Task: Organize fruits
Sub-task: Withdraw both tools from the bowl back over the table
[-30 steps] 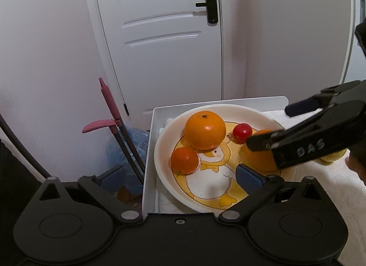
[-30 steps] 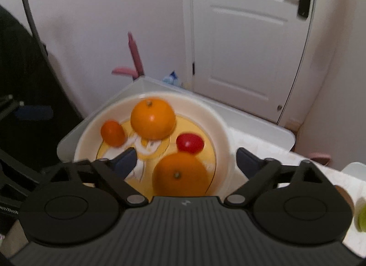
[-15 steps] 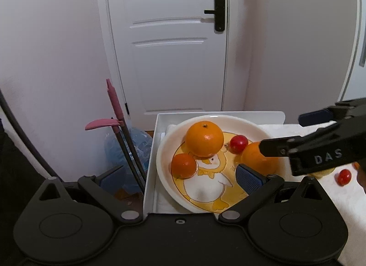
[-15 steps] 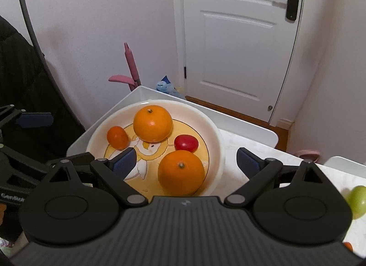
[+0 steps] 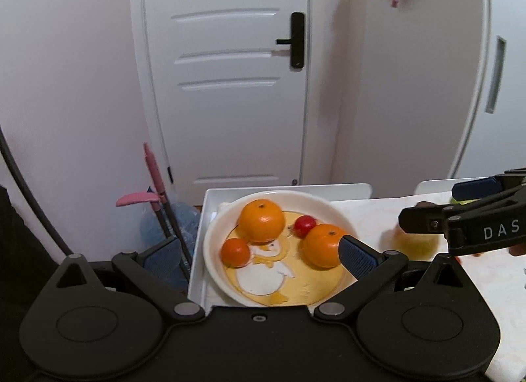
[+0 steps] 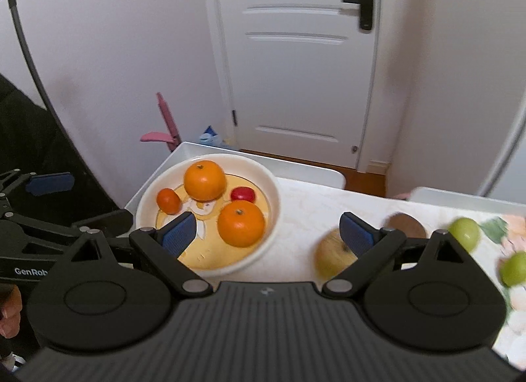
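A white plate point(image 5: 212, 250) with a duck picture holds two oranges point(image 5: 261, 220) point(image 5: 320, 245), a small mandarin point(image 5: 235, 252) and a red tomato point(image 5: 304, 223). My left gripper point(image 5: 259, 255) hangs open just in front of the plate, holding nothing. My right gripper point(image 6: 268, 233) is open and empty above the plate's right rim point(image 6: 271, 194), with the nearer orange point(image 6: 241, 222) lying between and beyond its pads. A yellowish apple point(image 6: 332, 257) lies on the tablecloth partly behind the right finger.
The plate sits in a white tray point(image 5: 196, 250) at the table's left end. A brown fruit point(image 6: 406, 222) and two green fruits point(image 6: 465, 232) point(image 6: 514, 268) lie on the cloth to the right. A pink-handled mop point(image 5: 153, 171) leans beside the tray, and a door stands behind.
Both grippers have drawn back and up from the plate. The right one has swung to the right, so the apple and green fruits come into view. The fruit on the plate has not moved.
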Motion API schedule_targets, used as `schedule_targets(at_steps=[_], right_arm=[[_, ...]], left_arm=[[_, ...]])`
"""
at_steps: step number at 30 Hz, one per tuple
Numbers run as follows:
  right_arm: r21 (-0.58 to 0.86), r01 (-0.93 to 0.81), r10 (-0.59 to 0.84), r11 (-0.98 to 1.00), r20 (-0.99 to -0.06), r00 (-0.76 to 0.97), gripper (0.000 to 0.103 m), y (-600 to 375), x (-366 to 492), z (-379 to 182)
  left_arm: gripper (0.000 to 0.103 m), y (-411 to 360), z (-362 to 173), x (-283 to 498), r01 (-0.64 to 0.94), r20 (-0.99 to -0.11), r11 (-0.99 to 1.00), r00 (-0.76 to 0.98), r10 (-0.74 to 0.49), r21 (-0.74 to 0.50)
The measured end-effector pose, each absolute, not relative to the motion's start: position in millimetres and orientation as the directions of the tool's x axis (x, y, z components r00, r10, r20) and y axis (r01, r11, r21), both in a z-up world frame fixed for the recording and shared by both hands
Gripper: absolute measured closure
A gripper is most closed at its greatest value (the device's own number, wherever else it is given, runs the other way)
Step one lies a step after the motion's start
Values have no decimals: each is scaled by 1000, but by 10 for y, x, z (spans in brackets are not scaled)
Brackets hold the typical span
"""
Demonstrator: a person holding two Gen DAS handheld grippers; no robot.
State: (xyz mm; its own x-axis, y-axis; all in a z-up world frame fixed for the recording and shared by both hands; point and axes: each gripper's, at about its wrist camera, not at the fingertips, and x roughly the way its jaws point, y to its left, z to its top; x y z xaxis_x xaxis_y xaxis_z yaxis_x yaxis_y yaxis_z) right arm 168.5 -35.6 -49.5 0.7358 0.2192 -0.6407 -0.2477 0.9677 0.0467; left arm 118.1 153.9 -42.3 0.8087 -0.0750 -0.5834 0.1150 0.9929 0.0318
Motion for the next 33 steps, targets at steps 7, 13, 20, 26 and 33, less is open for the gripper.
schedule_targets(at_steps=[7,13,20,26,33], right_arm=[[45,-167,159,985,-622,767,0,-737,1351,-344],[49,-138,139,989,-610,780,0,-1154,1180,-285],[57,-172,170,983,-615,770,0,-1688,1109,-320],[53,-199,188,979,-628,755,0,-2146,1095,-469],[27,-249,207,968,-642,738,0,-2559,1164,-774]], left_arm=[[0,1302,-314,978,172,-571,985,812,-124,31],[0,1030,-228,816,168,-562,985,818,-121,31],[0,568,-195,639,101,-552,994,832,-59,45],[0,133,-307,554,56,-549,997,836,-20,50],[0,-276,-540,632,42,-563,999,826,-16,33]])
